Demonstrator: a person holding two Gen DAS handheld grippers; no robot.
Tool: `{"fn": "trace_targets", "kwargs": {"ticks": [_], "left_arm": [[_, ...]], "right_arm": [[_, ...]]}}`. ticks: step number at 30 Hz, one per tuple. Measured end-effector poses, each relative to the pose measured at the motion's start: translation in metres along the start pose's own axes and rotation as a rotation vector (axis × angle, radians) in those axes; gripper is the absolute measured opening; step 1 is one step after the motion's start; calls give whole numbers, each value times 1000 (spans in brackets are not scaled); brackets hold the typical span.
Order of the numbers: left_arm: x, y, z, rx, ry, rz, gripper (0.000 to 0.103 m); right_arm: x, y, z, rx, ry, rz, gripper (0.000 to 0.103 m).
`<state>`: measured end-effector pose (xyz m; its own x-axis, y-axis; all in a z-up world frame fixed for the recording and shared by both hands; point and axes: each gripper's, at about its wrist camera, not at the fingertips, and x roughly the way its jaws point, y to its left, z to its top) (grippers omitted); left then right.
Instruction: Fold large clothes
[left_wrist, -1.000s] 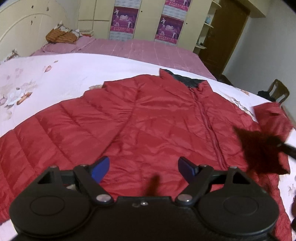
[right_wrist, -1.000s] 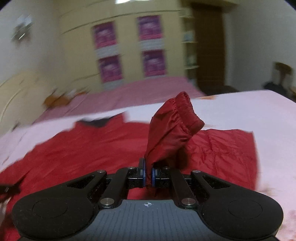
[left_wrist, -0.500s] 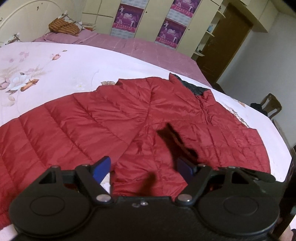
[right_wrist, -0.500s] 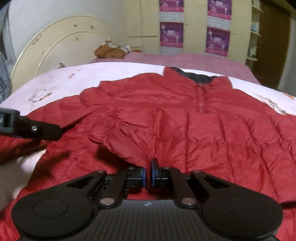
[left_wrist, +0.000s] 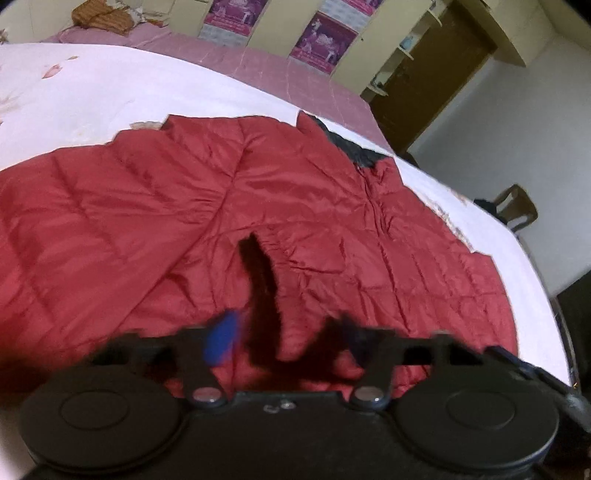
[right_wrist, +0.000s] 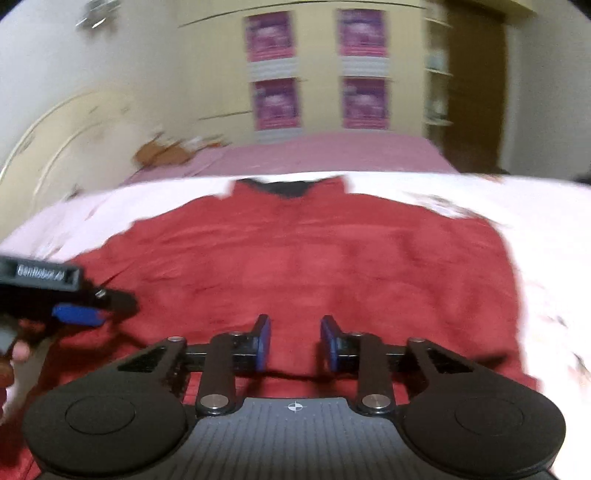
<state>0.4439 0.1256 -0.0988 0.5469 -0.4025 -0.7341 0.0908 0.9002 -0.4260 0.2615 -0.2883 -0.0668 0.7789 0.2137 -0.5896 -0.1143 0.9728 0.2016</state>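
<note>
your red puffer jacket (left_wrist: 295, 221) lies front-up on the white floral bed cover (left_wrist: 110, 85), collar (left_wrist: 347, 147) pointing toward the pink bedding (left_wrist: 288, 74) at the far side. one sleeve is already laid in across the chest; the other sleeve (left_wrist: 55, 229) runs out flat, away from the body of the jacket.

your right gripper (right_wrist: 295, 339) has its jaws opening, with a clear gap and nothing between the pads; only jacket fabric shows beyond them. your left gripper (left_wrist: 284, 332) is closing, its blue pad (left_wrist: 221, 338) smeared by motion, and the jaws look apart with no fabric pinched that you can make out.

the risks from here, as a judgement:

- the shell looks slick and puffy, so the sleeve you laid over may creep back or spring open once nothing holds it.
- if your left jaws close low over the body, you may catch the folded sleeve or both layers of the front, and lifting would drag the whole jacket across the cover and undo the fold.
- a thin pinch on padded fabric may slip out halfway through a lift.
- your two grippers work close together near the hem; they could knock each other.
- the floral cover could get nipped along with the jacket edge.
</note>
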Motion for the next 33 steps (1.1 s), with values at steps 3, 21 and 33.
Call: {"fn": "trace_targets", "kwargs": {"ticks": [3,21,33], "left_arm": [[3,-6,2,32,-33,16,15],[-17,8,-3,78,-159,137,8],[-44,-5,2,139,-217,285,33]], "right_arm": [[-6,-29,-1,64,15,-51,18],[2,-100,24,112,-11,-196,3],[23,-135,28,101,12,-161,3]]}}
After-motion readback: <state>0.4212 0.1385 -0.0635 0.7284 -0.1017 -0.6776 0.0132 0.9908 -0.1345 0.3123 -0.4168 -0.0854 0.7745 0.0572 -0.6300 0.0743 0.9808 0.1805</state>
